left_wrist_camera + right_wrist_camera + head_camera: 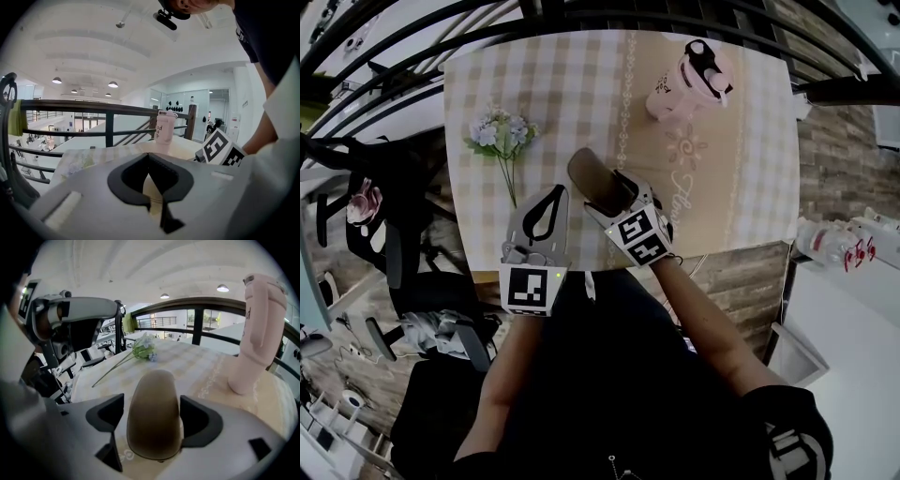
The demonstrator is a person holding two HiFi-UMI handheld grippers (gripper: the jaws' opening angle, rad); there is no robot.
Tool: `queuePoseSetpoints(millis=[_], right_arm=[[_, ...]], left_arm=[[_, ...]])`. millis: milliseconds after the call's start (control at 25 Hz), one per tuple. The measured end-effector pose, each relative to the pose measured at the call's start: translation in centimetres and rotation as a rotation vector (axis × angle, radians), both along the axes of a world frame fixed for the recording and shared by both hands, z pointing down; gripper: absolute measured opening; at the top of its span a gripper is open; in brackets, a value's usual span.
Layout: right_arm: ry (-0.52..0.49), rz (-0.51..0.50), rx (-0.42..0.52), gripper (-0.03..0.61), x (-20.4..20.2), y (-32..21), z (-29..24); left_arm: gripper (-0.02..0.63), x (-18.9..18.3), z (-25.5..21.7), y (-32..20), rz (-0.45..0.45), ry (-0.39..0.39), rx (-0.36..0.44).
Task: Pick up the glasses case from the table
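The brown, oval glasses case (pixel 593 176) lies on the checked tablecloth near the table's front edge. My right gripper (pixel 614 199) reaches down over it, one jaw on each side of the case. In the right gripper view the case (pixel 153 423) fills the space between the jaws, with a thin gap on its left side, and the right gripper (pixel 152 401) stands open around it. My left gripper (pixel 554 193) hovers just left of the case, jaw tips together and nothing held. In its own view the left gripper (pixel 149 157) is shut.
A pink bottle (pixel 692 80) stands at the table's far right. A sprig of artificial flowers (pixel 500 133) lies at the left. The table (pixel 581 75) ends just under my hands. A black railing (pixel 412 37) runs behind it, with chairs at the left.
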State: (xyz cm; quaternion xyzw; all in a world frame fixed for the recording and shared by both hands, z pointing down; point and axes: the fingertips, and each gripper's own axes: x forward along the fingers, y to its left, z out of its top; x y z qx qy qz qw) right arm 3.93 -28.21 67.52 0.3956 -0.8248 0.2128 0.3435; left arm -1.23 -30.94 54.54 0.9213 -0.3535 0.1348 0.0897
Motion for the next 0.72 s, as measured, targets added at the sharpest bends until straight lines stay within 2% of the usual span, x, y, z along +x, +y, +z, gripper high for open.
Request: queuePoseSetpoints(millis=[160, 320, 720], right_arm=[[0.046, -0.012, -0.042, 0.35, -0.1, -0.2, 0.6], [0.081, -0.022, -0.085, 0.362, -0.3, -0.4, 1.4], [0.147, -0.031, -0.149, 0.367, -0.7, -0.8, 2.6]], left_arm=[[0.011, -0.3, 0.2, -0.2, -0.025, 0.012, -0.054], [0.011, -0.4, 0.1, -0.6, -0.015, 0.024, -0.024], [0.011, -1.1, 0.7, -0.2, -0.038, 0.014, -0.068]])
